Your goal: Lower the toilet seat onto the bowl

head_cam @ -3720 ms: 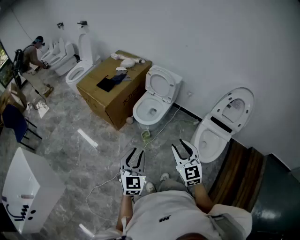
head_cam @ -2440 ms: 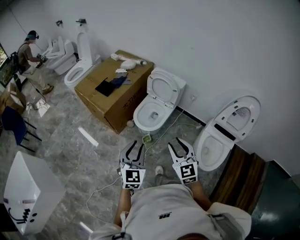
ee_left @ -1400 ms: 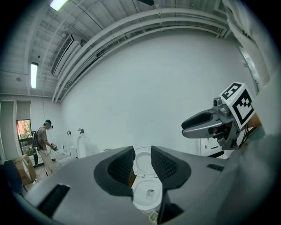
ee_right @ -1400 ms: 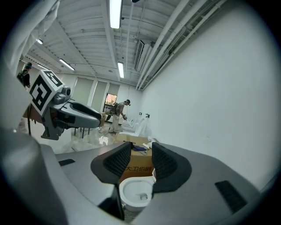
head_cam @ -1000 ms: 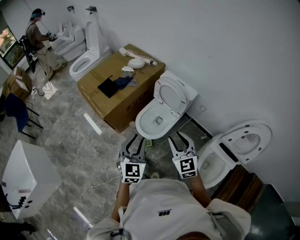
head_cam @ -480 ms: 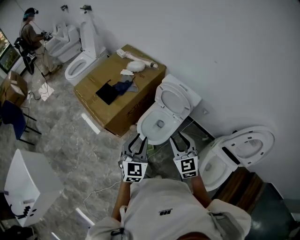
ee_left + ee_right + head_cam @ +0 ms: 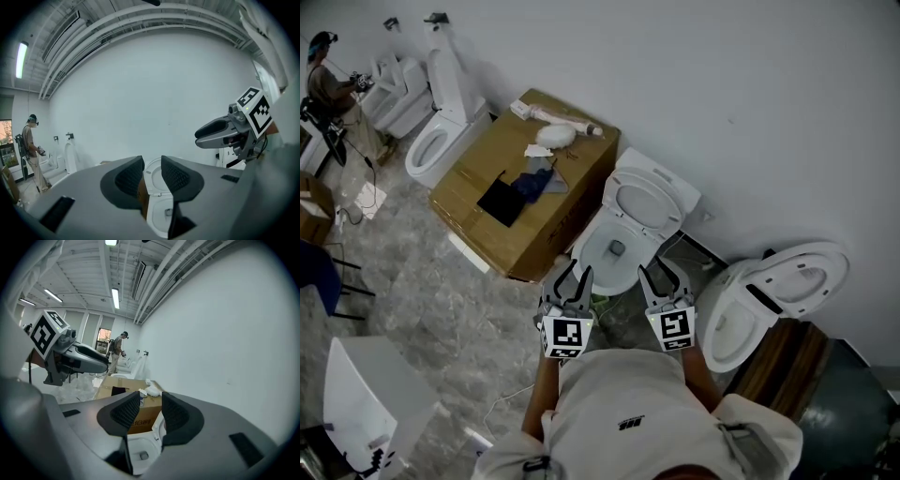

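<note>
1. Head view is showing the toilet seat (image 7: 621,187) standing raised, leaning back toward the wall above the open bowl (image 7: 609,251). A cardboard box (image 7: 502,202) is sitting just beside it on one side and a second toilet (image 7: 769,291) on the other.
2. The left gripper (image 7: 572,278) and right gripper (image 7: 661,277) are hanging side by side just short of the bowl's front rim, touching nothing.
3. In the left gripper view the jaws are drawn in to a narrow slot with only the far-off seat (image 7: 151,174) showing through it. The right gripper view is showing the same clenched, empty stance.
4. The step in hand is looking like the approach, so the lowering itself is not yet begun. One gripper is probably going to need to reach over the bowl to the seat's top edge, where leverage is best.
5. Doing it well likely means hooking or pinching only the seat ring, not the lid behind it. It is also worth checking that the two are separating before pulling.
6. Guiding the ring down all the way, rather than tipping it and letting go, is the safer choice, since a dropped seat could slam on the porcelain.
7. The spare gripper is best staying clear of the rim so nothing gets caught underneath.
</note>
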### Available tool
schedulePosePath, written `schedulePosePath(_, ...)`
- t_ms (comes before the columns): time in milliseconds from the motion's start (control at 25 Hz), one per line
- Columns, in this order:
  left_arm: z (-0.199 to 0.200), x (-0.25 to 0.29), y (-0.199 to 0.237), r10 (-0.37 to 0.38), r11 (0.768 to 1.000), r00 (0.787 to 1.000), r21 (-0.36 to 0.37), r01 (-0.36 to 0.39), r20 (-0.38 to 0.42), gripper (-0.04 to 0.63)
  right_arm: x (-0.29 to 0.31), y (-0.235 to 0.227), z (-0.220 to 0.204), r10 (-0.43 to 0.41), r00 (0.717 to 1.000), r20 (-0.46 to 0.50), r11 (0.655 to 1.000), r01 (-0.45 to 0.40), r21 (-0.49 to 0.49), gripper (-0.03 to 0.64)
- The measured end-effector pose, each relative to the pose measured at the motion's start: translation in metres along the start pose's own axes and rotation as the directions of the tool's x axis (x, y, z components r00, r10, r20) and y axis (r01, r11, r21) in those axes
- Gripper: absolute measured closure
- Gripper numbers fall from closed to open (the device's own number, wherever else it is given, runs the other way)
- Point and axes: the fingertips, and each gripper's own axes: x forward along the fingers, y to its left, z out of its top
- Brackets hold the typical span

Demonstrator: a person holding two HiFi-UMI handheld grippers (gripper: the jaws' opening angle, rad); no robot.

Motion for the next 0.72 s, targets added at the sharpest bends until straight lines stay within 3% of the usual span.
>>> schedulePosePath(360, -0.006, 0.057, 0.034, -0.112, 0.994, 0.994, 0.015, 0.112, 0.003, 0.459, 0.044, -0.025, -0.002, -0.133, 0.990, -0.048, 0.990, 0.135, 0.036, 0.468)
schedulePosePath(720, -0.006, 0.122, 0.038, -0.192, 0.981, 0.981, 0.026, 0.192, 0.007, 0.459, 0.065, -0.065, -0.023, -0.209, 0.970, -0.123, 0.975, 0.217, 0.053, 0.466)
